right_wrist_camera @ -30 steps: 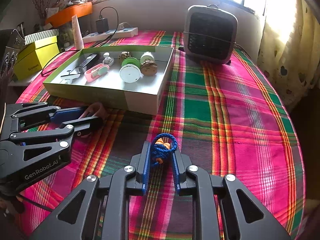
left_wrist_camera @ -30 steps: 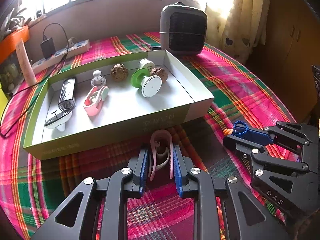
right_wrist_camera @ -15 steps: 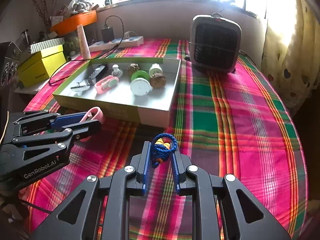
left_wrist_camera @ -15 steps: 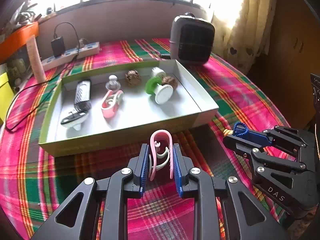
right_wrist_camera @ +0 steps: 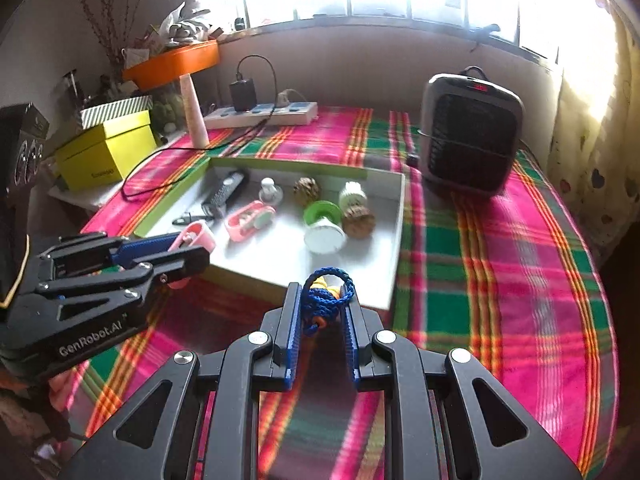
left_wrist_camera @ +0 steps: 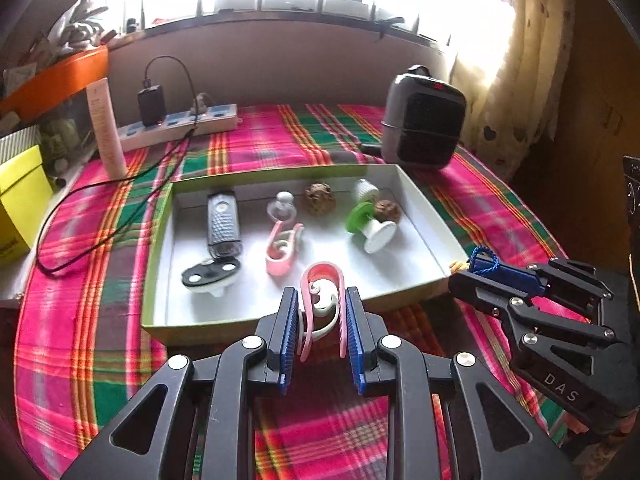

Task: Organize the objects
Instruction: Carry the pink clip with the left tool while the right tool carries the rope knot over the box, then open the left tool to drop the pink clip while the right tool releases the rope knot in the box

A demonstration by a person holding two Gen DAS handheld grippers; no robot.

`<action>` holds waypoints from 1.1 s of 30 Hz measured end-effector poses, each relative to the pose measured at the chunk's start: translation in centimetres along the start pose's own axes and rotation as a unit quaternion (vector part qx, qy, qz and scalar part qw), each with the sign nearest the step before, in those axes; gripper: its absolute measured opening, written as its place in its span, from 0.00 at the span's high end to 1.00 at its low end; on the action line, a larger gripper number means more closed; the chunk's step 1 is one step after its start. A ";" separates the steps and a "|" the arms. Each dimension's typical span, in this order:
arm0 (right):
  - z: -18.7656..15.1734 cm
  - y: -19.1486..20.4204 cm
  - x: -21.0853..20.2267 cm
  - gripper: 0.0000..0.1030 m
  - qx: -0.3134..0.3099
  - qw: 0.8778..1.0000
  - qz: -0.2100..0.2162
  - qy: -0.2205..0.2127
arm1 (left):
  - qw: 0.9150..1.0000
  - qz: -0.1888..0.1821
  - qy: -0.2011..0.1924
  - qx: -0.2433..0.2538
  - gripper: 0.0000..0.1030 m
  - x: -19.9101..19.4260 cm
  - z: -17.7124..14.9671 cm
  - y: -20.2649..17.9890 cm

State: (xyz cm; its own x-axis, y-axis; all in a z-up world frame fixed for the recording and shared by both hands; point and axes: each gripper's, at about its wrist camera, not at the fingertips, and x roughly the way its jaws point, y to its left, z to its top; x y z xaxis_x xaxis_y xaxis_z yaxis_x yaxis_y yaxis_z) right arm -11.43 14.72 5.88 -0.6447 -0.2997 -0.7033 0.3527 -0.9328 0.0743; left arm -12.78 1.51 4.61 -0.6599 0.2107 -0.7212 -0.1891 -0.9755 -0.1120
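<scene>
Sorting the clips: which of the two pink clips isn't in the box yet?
The pink clip pinched in the left tool; the other pink clip lies flat inside the box.

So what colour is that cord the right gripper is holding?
Blue cord, with orange and yellow bits; clearest in the right wrist view.

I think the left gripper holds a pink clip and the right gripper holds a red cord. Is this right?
Not quite: the cord in the right gripper is blue, as the right wrist view shows. The left gripper does hold a pink clip.
</scene>
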 end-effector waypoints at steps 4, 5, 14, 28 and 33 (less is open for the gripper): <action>0.9 0.4 1.2 0.80 -0.002 1.000 0.016 0.008 | 1.000 0.010 0.006 -0.005 0.79 0.8 0.4 1.0; 1.1 0.5 1.6 0.80 -0.002 1.000 0.018 0.011 | 1.000 0.014 0.008 -0.009 0.79 1.0 0.6 1.3; 2.8 1.5 4.8 0.80 -0.013 0.999 0.036 0.035 | 0.999 0.030 0.018 -0.020 0.79 2.8 1.3 2.9; 3.6 1.9 8.5 0.80 -0.021 0.997 0.039 0.067 | 0.998 0.036 0.038 -0.025 0.79 4.8 1.4 4.0; 3.6 2.2 9.1 0.80 -0.029 0.997 0.032 0.070 | 0.998 0.037 0.044 -0.031 0.79 5.4 1.5 4.4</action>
State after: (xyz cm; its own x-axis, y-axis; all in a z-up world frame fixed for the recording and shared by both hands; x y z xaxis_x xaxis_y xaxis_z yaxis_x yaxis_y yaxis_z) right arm -18.95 9.23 2.14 -0.5206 -0.3237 -0.7900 0.4310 -0.8984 0.0842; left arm -18.30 -1.55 1.24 -0.6029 0.1353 -0.7862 -0.0959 -0.9907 -0.0969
